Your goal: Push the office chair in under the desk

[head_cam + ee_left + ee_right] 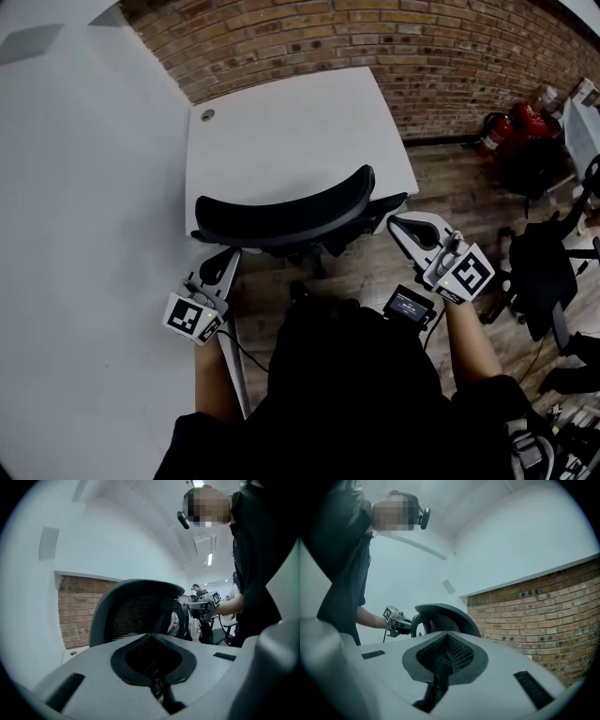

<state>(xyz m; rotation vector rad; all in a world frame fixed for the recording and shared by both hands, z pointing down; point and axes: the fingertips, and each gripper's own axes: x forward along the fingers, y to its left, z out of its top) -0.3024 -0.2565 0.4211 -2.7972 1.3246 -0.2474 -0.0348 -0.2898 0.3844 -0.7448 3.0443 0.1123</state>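
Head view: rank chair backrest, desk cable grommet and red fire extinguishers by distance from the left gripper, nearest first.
1. chair backrest, just right of the left gripper.
2. cable grommet, in the far-left corner of the desk.
3. red fire extinguishers, on the floor by the brick wall, far right.

Chair back (281, 220): black mesh, matt plastic rim. Desk (291, 131): smooth matt white. Wall (422, 47): rough brick.

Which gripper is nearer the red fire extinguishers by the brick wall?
Right. The right gripper sits at the chair back's right end, on the side of the red fire extinguishers; the left gripper sits at its left end, with the whole chair back between.
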